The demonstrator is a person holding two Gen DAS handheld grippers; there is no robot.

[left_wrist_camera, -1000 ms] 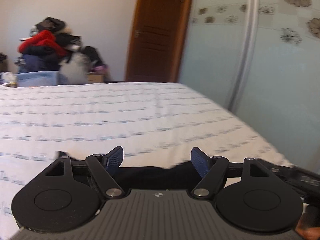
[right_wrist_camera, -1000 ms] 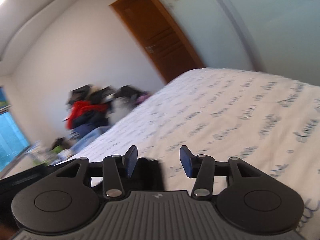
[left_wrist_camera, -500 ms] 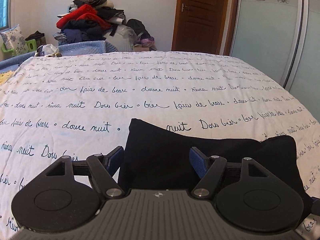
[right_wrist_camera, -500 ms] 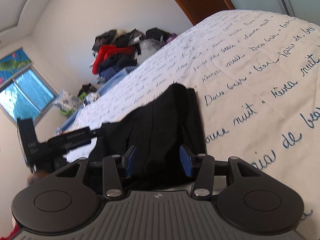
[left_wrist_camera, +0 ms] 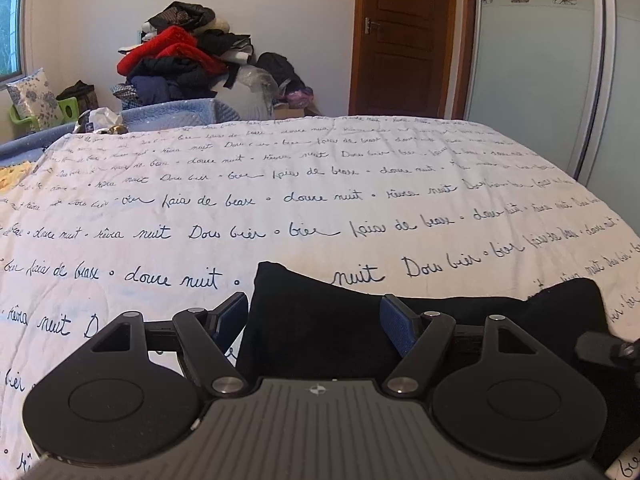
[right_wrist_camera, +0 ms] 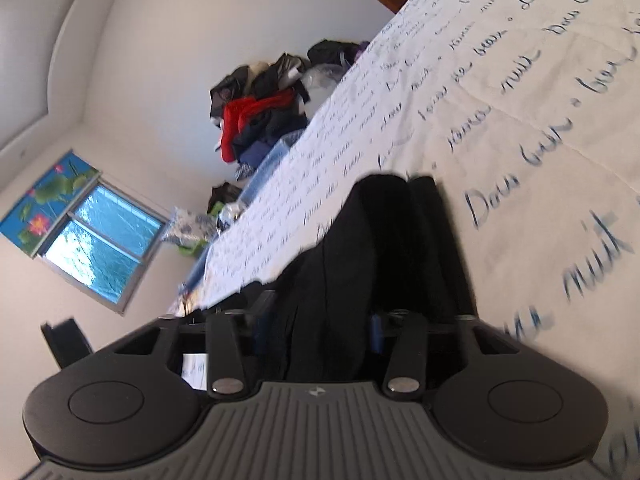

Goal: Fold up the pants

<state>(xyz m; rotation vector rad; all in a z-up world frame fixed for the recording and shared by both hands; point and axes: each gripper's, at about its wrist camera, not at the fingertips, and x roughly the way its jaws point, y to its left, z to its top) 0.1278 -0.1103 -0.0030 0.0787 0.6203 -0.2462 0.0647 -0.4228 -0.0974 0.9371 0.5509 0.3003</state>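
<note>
- Left wrist view: black pants [left_wrist_camera: 320, 320] lie on the bed [left_wrist_camera: 320, 208], near its close edge, on a white cover printed with script. Far side of the cover is bare.
- Left claw [left_wrist_camera: 312, 316] is spread wide. Its left blue pad sits just outside the pants' left edge and its right pad over the dark cloth, so the edge lies between the pads. No pad presses on it that I can see; nothing gripped.
- Judgement: this spread stance straddles the corner so one closing would catch it.
- Right wrist view: frame is tilted, the claw rolled on its side. Black fabric runs as a thick, layered band straight into the right claw [right_wrist_camera: 316, 330].
- Right claw jaws are closing with the cloth between them; blue pads sit tight against the bundle on both sides, so I read it as pinching the pants.
- Judgement: a side-on pinch takes several layers at once, which suits lifting an edge over for a fold.
- Piled clothes [left_wrist_camera: 180, 60] sit beyond the bed, well apart from the work.
</note>
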